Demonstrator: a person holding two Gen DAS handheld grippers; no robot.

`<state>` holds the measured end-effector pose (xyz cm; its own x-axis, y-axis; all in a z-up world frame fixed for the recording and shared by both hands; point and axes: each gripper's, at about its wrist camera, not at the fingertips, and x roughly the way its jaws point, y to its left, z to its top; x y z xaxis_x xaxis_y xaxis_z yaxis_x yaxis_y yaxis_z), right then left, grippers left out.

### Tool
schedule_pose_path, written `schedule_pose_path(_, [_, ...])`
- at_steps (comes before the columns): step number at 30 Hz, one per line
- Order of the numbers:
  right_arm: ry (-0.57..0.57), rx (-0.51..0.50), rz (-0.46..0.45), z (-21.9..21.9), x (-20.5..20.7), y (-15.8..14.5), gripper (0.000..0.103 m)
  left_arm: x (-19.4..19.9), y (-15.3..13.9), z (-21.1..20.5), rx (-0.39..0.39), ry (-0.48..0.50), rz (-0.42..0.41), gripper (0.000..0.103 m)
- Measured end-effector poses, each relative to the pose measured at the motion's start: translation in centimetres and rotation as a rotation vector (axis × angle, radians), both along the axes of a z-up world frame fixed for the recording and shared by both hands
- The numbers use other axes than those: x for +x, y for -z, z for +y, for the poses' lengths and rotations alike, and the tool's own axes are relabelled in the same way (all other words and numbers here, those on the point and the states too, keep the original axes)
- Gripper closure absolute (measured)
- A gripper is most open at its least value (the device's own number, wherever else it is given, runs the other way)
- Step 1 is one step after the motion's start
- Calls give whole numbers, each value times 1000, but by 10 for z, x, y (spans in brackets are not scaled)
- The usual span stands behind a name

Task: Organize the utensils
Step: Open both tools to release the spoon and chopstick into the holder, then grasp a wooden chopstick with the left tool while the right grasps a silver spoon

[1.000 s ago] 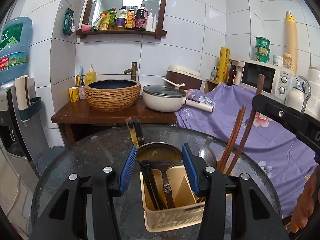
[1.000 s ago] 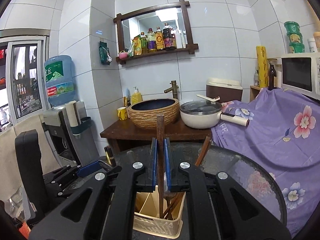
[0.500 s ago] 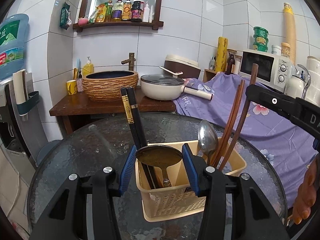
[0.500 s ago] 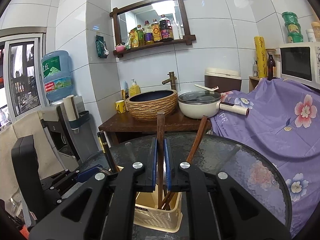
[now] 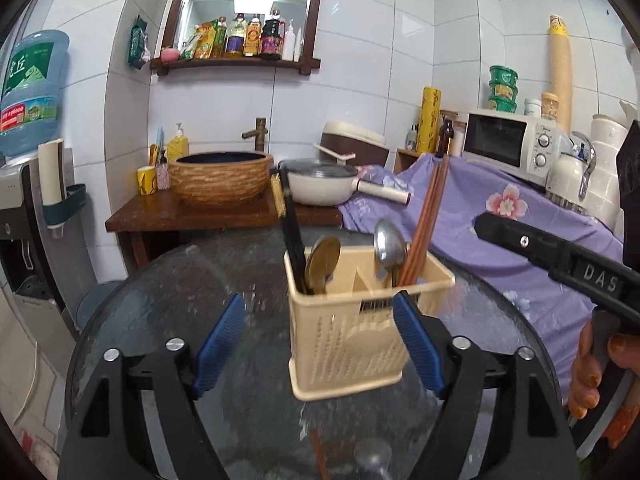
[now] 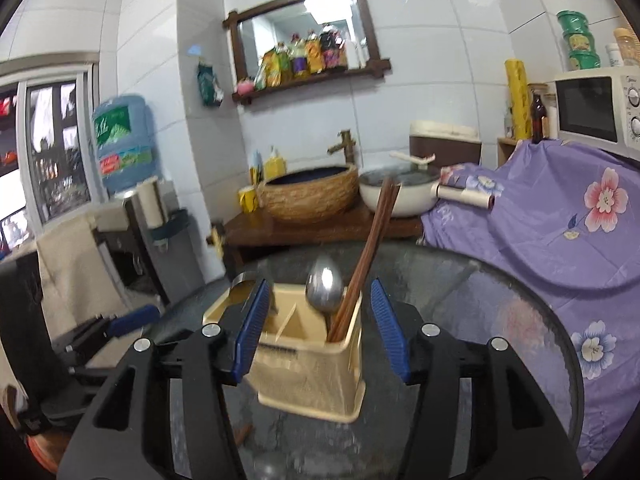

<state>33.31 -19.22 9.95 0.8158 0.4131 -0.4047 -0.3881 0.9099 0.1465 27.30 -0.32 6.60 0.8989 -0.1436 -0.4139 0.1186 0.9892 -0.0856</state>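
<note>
A cream plastic utensil holder point(image 5: 352, 336) stands on the round glass table point(image 5: 160, 300); it also shows in the right wrist view point(image 6: 316, 372). In it stand black chopsticks point(image 5: 290, 232), a brass spoon point(image 5: 322, 260), a steel spoon point(image 5: 388, 246) and brown wooden chopsticks point(image 5: 428, 224). My left gripper point(image 5: 320, 344) is open and empty, pulled back in front of the holder. My right gripper point(image 6: 318, 328) is open and empty, its jaws wide on either side of the holder's top; the wooden chopsticks point(image 6: 368, 256) lean free in the right compartment.
A wooden stand point(image 5: 192, 216) with a woven basin point(image 5: 220, 176) and a white pan point(image 5: 320, 184) is behind the table. A purple floral cloth point(image 6: 560, 216) covers the counter at right, with a microwave point(image 5: 508, 144). A water dispenser point(image 6: 124, 148) is at left.
Both grippers have opened. The left let go of the brass spoon, the right let go of the wooden chopstick, and both pulled back from the holder.
</note>
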Motion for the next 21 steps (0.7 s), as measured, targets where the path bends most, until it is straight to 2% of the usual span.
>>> schedule_pose_path(6, [-79, -168, 153, 28, -26, 66, 50, -16, 42, 18, -11, -22, 161, 27])
schedule_pose_path(9, [-110, -221, 227, 43, -37, 96, 50, -28, 61, 28, -19, -28, 216, 33])
schedule_pose_path(15, [-146, -278, 333, 69, -47, 135, 50, -43, 88, 34, 4, -23, 290, 44])
schedule_pose_path(21, [-147, -343, 367, 87, -47, 153, 50, -53, 101, 30, 5, -16, 321, 47])
